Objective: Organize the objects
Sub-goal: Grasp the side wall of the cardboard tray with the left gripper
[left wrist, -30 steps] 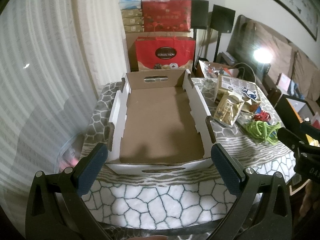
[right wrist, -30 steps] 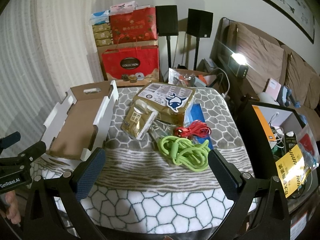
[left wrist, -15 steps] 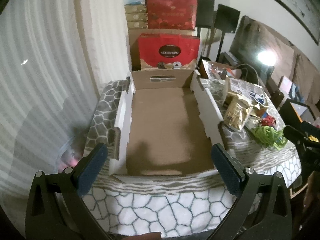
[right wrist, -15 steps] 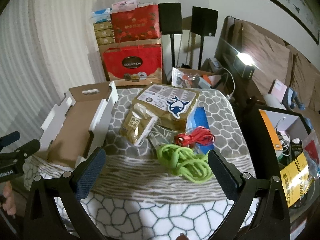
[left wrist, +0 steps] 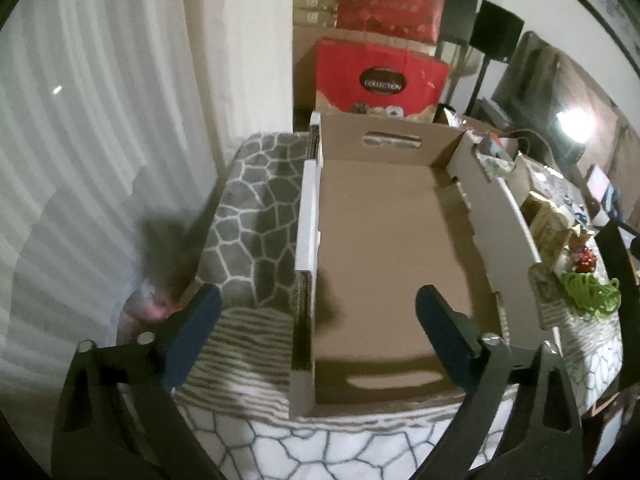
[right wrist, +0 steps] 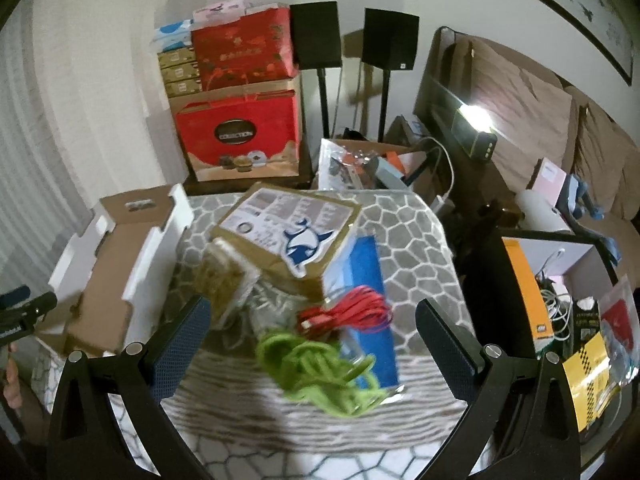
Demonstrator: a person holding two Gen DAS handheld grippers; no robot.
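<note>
An empty shallow cardboard tray with white outer walls lies on the patterned tablecloth; it also shows at the left in the right wrist view, tray. My left gripper straddles the tray's near left wall, its jaws closing but wide apart and touching nothing. My right gripper stands open above a green cord bundle and a red cable coil. Behind them lie a gold packet, a brown box with a whale sticker and a blue flat pack.
Red gift bags and stacked boxes stand behind the table. Two black speakers on stands and a sofa are at the back right. A dark shelf with clutter is right of the table. A white curtain hangs left.
My left gripper moved left and down toward the tray's near left wall, and its jaws narrowed a little. My right gripper came forward over the cord bundles.
</note>
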